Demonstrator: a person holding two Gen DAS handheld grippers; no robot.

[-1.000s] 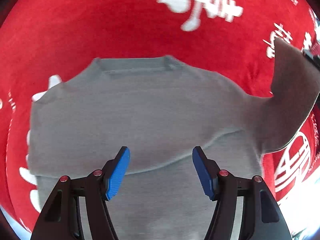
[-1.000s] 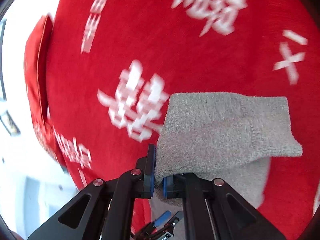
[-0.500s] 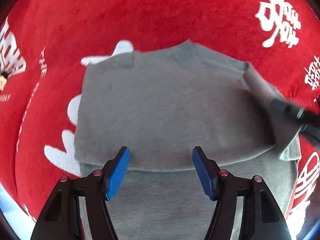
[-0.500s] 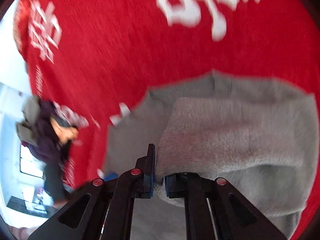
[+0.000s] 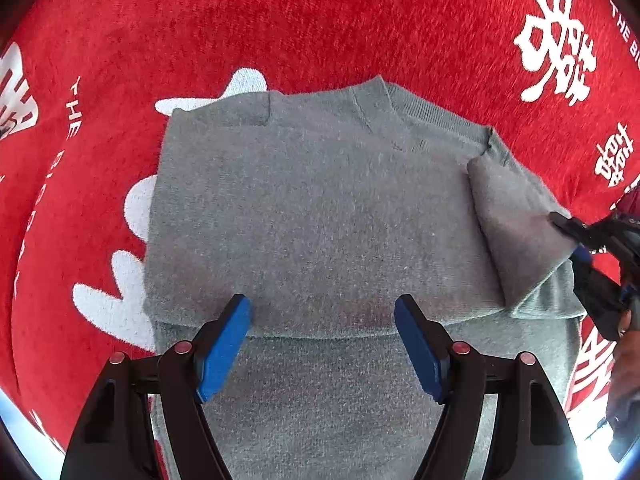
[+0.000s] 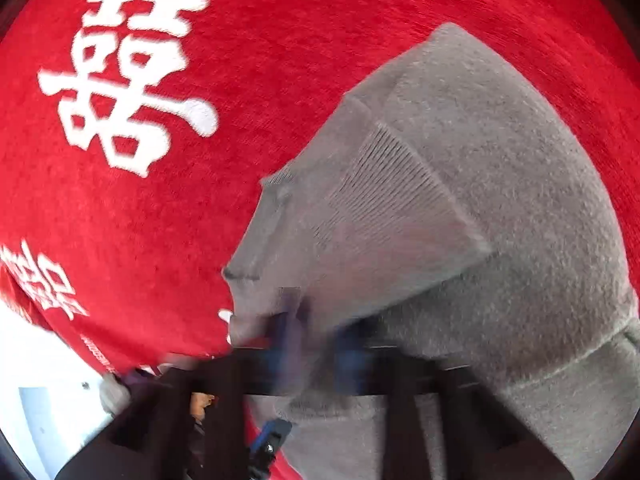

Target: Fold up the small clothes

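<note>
A small grey knit sweater [image 5: 320, 220] lies on a red cloth, one side folded over its body. My left gripper [image 5: 322, 320] is open and empty, hovering just above the sweater's folded edge. The right sleeve [image 5: 516, 232] is folded in over the sweater's right side. My right gripper [image 5: 580, 248] sits at the sleeve's cuff end; in the right wrist view [image 6: 320, 344] it is motion-blurred, with a gap starting to show between the blue pads beside the ribbed cuff [image 6: 392, 196].
The red cloth [image 5: 320, 28] with white characters [image 6: 124, 76] covers the whole surface. Its edge and a bright floor show at the lower left of the right wrist view [image 6: 36, 360].
My right gripper carried the raised sleeve inward and laid it over the sweater's right side; its jaws look wider apart now. My left gripper stayed open while its view shifted left.
</note>
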